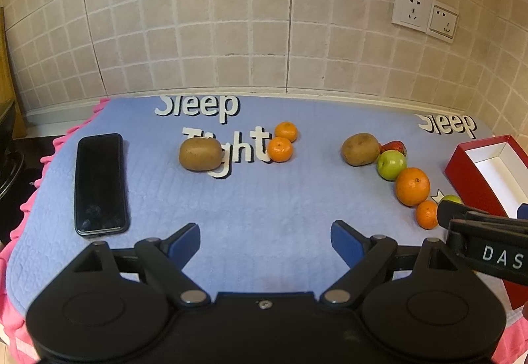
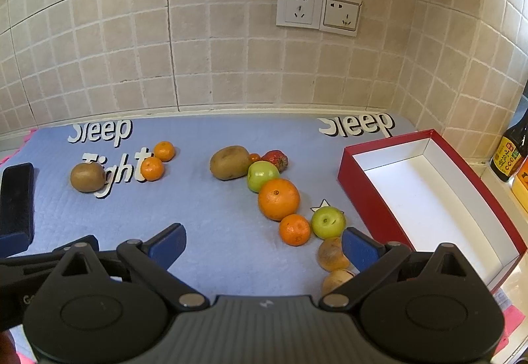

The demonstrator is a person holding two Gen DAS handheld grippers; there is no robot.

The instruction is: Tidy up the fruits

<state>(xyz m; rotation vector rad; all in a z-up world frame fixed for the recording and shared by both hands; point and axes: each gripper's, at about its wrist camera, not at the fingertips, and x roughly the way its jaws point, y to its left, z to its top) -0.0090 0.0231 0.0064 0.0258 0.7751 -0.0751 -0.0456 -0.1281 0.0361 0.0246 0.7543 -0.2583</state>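
Two brownish fruits (image 2: 333, 254) lie nearest, beside the released right gripper (image 2: 262, 242); the rest trail toward the kiwi (image 2: 230, 162), loose on the blanket (image 2: 211, 215). The red box (image 2: 369, 186) waits empty alongside, likely their destination. Left gripper (image 1: 265, 240) hangs spread, unloaded.

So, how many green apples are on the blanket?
2. One green apple sits beside the strawberry; the second green apple lies near the red box. None seem hidden.

Both wrist views look forward, low over the blue mat (image 1: 264, 199), sharing fruit and tiled wall (image 2: 231, 67).
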